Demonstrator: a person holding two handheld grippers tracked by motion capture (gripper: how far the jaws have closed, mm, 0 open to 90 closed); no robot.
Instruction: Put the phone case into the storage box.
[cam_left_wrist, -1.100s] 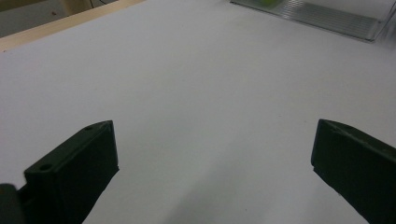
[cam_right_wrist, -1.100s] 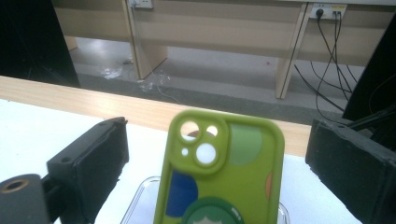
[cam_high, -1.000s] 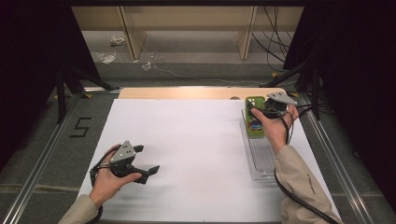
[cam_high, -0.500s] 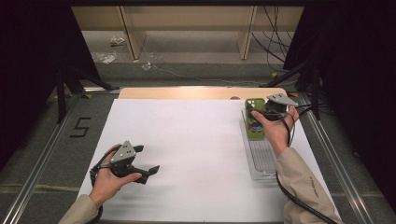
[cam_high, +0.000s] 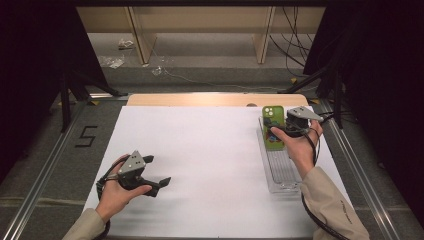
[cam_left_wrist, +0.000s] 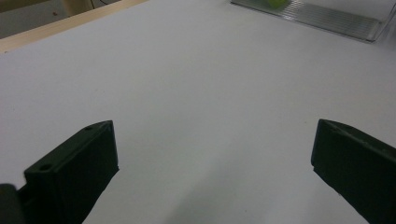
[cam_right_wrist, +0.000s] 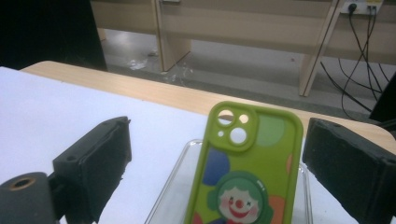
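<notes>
A green phone case (cam_high: 273, 127) printed with a clown face (cam_right_wrist: 243, 172) lies at the far end of a clear plastic tray (cam_high: 280, 172), camera holes pointing away from me. My right gripper (cam_high: 286, 129) hovers just behind it, open. In the right gripper view, its jaws (cam_right_wrist: 219, 128) stand wide on either side of the case without touching it. My left gripper (cam_high: 159, 170) rests low over the white table sheet (cam_high: 210, 150) at the near left, open, with nothing between its jaws (cam_left_wrist: 215, 154).
The ribbed tray (cam_left_wrist: 327, 18) runs along the right edge of the white sheet. A strip of wooden tabletop (cam_high: 200, 99) lies beyond the sheet's far edge. Metal rails, cables and table legs stand on the floor around the table.
The right hand has shifted slightly over the tray, and more of the green case now shows in front of it. The left gripper has stayed put.
</notes>
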